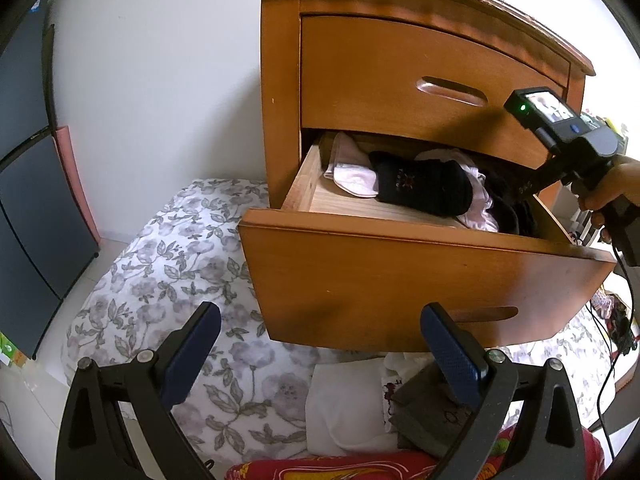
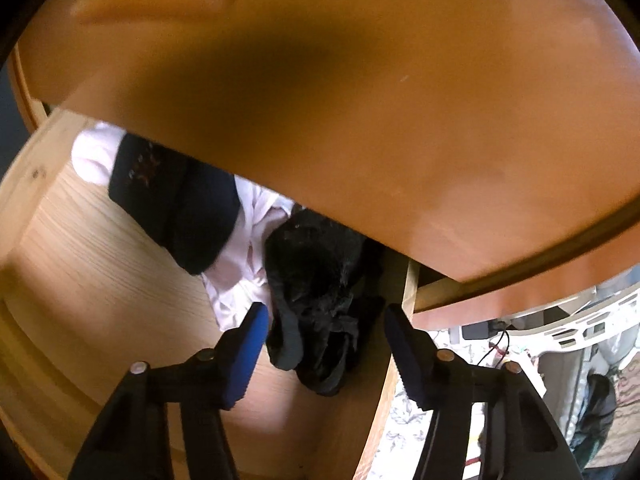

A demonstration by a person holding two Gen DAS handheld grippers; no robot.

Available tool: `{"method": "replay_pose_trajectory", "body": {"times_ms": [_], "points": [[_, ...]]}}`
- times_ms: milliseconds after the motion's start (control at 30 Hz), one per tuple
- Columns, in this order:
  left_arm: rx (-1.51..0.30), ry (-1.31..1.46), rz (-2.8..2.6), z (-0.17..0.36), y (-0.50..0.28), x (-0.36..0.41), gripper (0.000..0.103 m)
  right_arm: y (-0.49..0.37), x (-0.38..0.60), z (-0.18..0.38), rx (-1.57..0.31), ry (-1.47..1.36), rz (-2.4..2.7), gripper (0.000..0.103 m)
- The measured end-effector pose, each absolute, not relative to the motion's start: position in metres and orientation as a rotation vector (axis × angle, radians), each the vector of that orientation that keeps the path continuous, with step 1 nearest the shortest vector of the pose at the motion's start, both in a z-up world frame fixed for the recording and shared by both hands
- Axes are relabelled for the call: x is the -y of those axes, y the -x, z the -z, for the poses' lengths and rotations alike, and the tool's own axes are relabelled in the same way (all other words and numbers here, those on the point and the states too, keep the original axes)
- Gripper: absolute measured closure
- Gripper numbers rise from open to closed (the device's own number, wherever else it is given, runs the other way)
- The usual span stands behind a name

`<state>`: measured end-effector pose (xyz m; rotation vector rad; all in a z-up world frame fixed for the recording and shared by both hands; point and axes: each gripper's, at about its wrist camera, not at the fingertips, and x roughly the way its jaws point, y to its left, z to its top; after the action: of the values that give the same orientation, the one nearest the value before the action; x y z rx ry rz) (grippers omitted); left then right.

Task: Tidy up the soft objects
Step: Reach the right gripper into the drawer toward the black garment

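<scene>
A: Where are the soft things, going by the pulled-out lower wooden drawer [image 1: 420, 264] of the orange-brown nightstand?

B: Inside it, a folded dark navy sock with a small embroidered mark [image 1: 424, 186] lies across pale pink cloth [image 1: 354, 176]. At the drawer's right end sits a crumpled black fabric bundle [image 2: 316, 296]. Below the drawer front, on the floral grey-and-white bedding [image 1: 172, 280], lie a white folded cloth [image 1: 344, 408] and a grey folded cloth [image 1: 430, 420].

A: And the right gripper [image 2: 324, 344]?

B: It points down into the drawer's right end. Its jaws are partly apart, with the black bundle lying in the gap; I see no pad pressing it.

A: The left gripper [image 1: 320, 356]?

B: Spread wide and empty, in front of the drawer face, above the bedding.
</scene>
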<state>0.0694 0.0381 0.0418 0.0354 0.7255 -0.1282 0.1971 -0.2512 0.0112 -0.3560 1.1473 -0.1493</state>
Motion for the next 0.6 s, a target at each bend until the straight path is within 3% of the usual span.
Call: {"method": "replay_pose_trajectory", "body": {"times_ms": [333, 533, 600], "points": [[-0.748, -0.028, 0.148, -0.038, -0.074, -0.039, 0.003, -0.212, 0.248, 0.014, -1.216, 0.435, 0.169, 0.058], [-0.76, -0.022, 0.158, -0.036, -0.076, -0.039, 0.003, -0.216, 0.248, 0.024, -1.245, 0.466, 0.174, 0.071], [-0.762, -0.021, 0.16, -0.035, -0.076, -0.039, 0.003, -0.217, 0.25, 0.024, -1.248, 0.458, 0.173, 0.08]]}}
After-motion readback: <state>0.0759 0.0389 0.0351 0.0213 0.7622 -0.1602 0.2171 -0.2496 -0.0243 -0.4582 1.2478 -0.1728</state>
